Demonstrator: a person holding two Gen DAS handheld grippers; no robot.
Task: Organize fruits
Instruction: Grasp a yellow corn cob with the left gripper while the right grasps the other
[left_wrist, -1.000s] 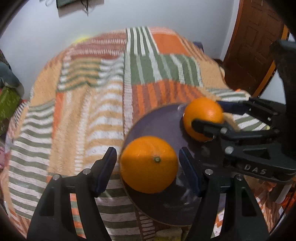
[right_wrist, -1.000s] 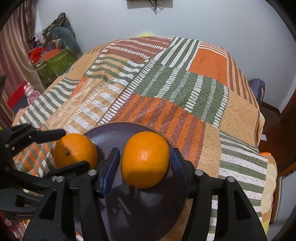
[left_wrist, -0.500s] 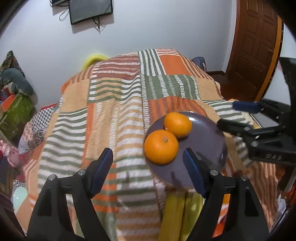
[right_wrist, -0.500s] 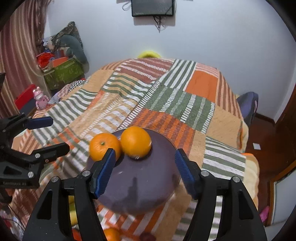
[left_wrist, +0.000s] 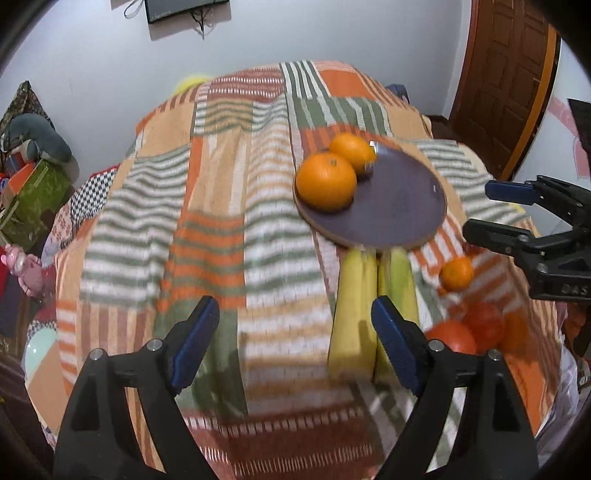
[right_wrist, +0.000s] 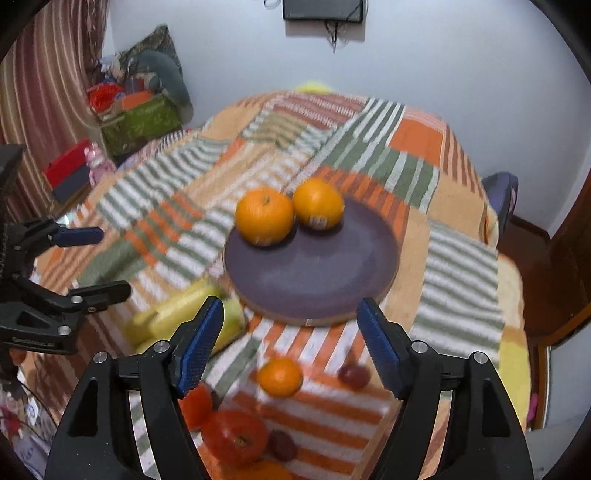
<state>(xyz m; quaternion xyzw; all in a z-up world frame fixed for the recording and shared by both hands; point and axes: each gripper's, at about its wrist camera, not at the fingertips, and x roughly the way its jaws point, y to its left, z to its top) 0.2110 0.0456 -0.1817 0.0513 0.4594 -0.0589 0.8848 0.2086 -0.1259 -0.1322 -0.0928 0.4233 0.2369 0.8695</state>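
One dark purple plate (right_wrist: 314, 284) lay on the striped patchwork bedspread (left_wrist: 207, 236), toward its near edge. The plate held two oranges (right_wrist: 264, 216), both at its far-left rim and touching each other; the right-hand orange (right_wrist: 318, 204) carried a small sticker. The remaining plate surface was bare.

Off the plate, between its near rim and the near edge of the bedspread, the following fruit lay directly on the cloth:
- Two bananas (left_wrist: 352, 306), side by side, with their far ends just beside the plate's near rim.
- One small orange (right_wrist: 280, 377), apart from the plate.
- Two red-orange round fruits (right_wrist: 234, 437) nearest the edge. One further orange shape at the very bottom of the right wrist view was cut off and could not be identified.
- Two small dark red fruits (right_wrist: 354, 376), one beside the small orange and one lower down; motion blur prevented telling their kind.

Left gripper (left_wrist: 295, 341): jaws opening, nothing between them, the pads clear of every fruit. It hung over bare bedspread to the left of the bananas.

Right gripper (right_wrist: 290, 345): jaws opening, released, with no fruit pressed by either pad. It hung over the plate's near rim, with the small orange visible on the cloth below the gap.

One dark screen (right_wrist: 322, 9) hung on the far wall.
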